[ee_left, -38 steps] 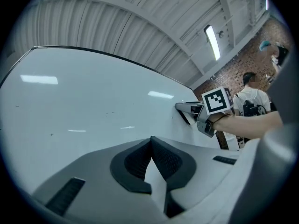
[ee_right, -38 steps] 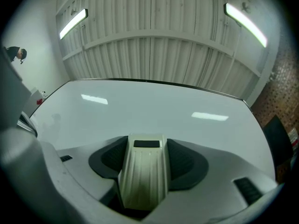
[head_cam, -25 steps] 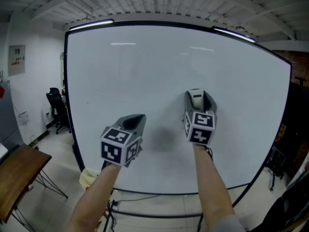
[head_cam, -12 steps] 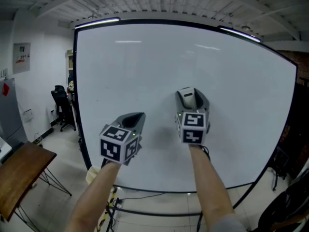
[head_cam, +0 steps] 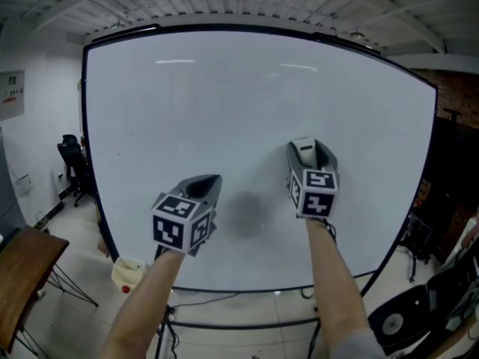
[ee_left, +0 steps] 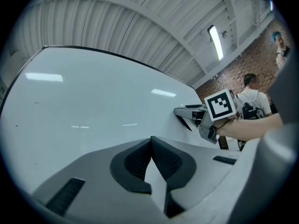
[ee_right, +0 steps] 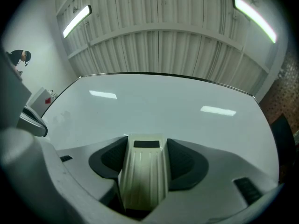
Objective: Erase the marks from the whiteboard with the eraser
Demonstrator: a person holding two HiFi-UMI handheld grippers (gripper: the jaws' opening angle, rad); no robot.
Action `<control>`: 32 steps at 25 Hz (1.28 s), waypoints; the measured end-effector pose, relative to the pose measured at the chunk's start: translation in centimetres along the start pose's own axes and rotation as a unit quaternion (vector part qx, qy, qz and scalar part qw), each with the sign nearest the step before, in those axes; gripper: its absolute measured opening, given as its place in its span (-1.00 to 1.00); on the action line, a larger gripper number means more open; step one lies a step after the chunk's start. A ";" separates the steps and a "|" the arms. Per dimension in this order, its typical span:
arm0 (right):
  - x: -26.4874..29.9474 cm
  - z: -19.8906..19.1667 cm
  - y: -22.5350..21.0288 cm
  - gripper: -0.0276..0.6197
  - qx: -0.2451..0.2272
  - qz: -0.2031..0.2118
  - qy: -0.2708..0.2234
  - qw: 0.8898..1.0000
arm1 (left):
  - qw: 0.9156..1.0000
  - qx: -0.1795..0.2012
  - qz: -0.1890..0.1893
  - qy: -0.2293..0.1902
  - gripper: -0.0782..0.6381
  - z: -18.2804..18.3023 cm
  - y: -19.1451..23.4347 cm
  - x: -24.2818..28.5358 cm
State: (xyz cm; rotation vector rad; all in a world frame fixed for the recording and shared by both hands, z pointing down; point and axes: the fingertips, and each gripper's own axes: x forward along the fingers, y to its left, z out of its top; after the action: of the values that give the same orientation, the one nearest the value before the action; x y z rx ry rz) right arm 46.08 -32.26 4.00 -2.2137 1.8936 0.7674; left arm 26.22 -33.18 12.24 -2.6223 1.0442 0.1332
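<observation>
We note the right gripper (head_cam: pixel 304 147) pinching the eraser (ee_right: pixel 144 171) at the whiteboard (head_cam: pixel 224 103), with the left gripper (head_cam: pixel 203 188) pressed together, empty, just left.

One whiteboard (head_cam: pixel 224 103) and one eraser (ee_right: pixel 144 171) are counted. Two grippers are seen: the left gripper (head_cam: pixel 204 187) and the right gripper (head_cam: pixel 308 154). Two marker cubes are counted, one (head_cam: pixel 179 226) on the left and one (head_cam: pixel 314 193) on the right, and two forearms (head_cam: pixel 142 305) (head_cam: pixel 333 290). Two strip lights (ee_right: pixel 77 20) (ee_right: pixel 254 10) are counted on the ceiling. One wooden counter (head_cam: pixel 22 275), one black office chair (head_cam: pixel 71 163) and one pale container (head_cam: pixel 126 271) are found at the left. One person in a white top (ee_left: pixel 250 94) is made out.
</observation>
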 end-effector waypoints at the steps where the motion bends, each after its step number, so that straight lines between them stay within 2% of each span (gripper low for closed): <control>1: -0.3 -0.1 -0.3 -0.13 0.001 0.000 0.002 1.000 | 1.000 -0.002 -0.003 0.000 -0.79 0.0 -0.3 0.1; 9: -2.9 2.2 -0.5 -0.12 0.000 0.026 -0.013 1.000 | 1.000 -0.012 -0.011 0.000 -0.79 0.1 -2.0 0.4; 20: -5.8 2.2 3.2 -0.12 0.016 0.063 -0.010 0.998 | 1.000 -0.014 -0.004 0.011 -0.79 -0.5 -1.7 -1.8; 27: -5.6 1.9 10.0 -0.12 0.044 0.136 -0.013 0.990 | 0.998 -0.010 0.046 0.041 -0.79 -2.1 1.5 -5.5; 32: -6.0 0.6 16.7 -0.12 0.074 0.218 -0.011 0.973 | 0.992 -0.007 0.108 0.069 -0.79 -3.9 4.5 -9.4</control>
State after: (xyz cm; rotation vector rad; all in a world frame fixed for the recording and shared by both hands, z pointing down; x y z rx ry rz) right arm 29.47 -30.09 9.91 -1.7145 2.3746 0.6712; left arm 16.18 -31.42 16.67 -2.5544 1.3782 0.0069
